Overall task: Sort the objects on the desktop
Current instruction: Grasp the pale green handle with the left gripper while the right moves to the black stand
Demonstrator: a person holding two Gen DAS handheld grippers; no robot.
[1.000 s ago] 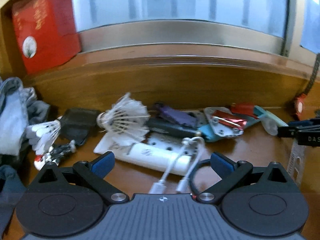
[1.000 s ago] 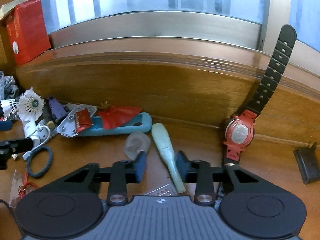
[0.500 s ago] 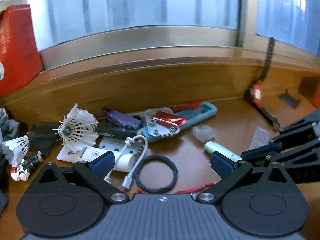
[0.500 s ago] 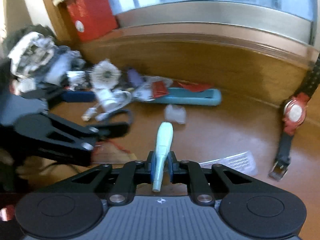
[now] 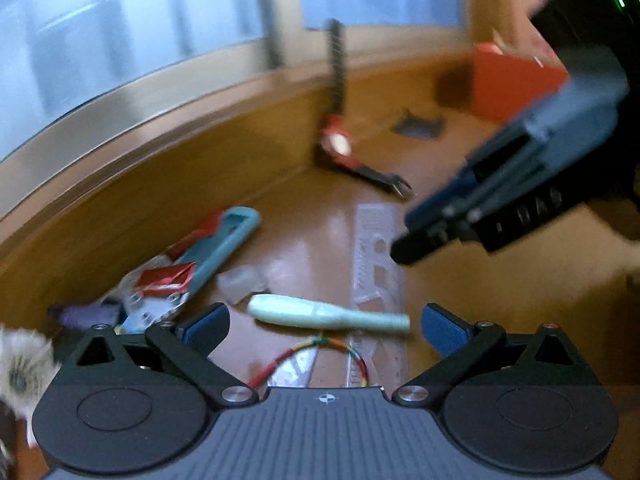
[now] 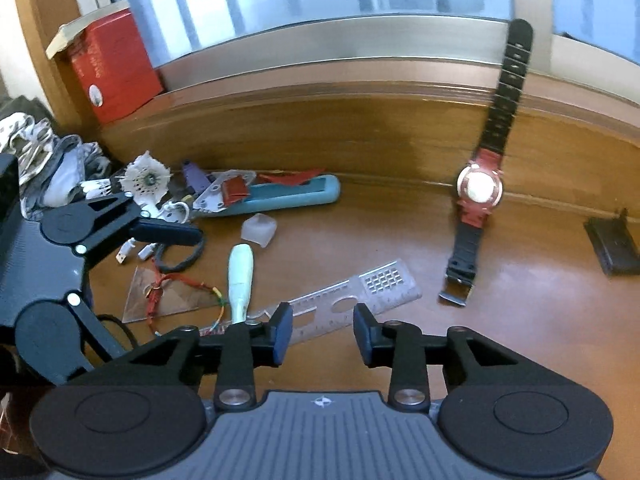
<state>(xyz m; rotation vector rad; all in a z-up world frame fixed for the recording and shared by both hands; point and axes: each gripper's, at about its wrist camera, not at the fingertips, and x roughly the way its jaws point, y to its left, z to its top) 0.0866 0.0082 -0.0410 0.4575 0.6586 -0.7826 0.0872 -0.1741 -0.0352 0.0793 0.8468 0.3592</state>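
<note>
Landmark is the pale green pen (image 6: pixel 240 276), lying free on the table (image 6: pixel 520 280), tip end resting by the clear ruler (image 6: pixel 352 300). Left of the pen: left claw (image 6: pixel 168 224) with jaws spread wide, nothing in it, hovering over the cable clutter; clear set square (image 6: pixel 168 296) with a red cord (image 6: pixel 176 280) across it, touching the pen's left side; black hair tie (image 6: pixel 180 260) just behind that; shuttlecock (image 6: pixel 146 180) further back left. Behind the pen: small clear cap (image 6: pixel 259 230), then the teal case (image 6: pixel 288 198) against the wooden sill. Right of the pen: right claw (image 6: pixel 318 334), jaws partly open, empty, sitting over the ruler, the pen just beside its left finger. Well right of the pen: red watch (image 6: pixel 478 190) propped on the sill, dark clip (image 6: pixel 610 244) far right.

Risks (judgement): left wrist view is motion-blurred, so a fast swing could knock the pen or cap into the pile. A grab at the ruler may slip since it's flat and thin. The cord could snag and drag the set square
</note>
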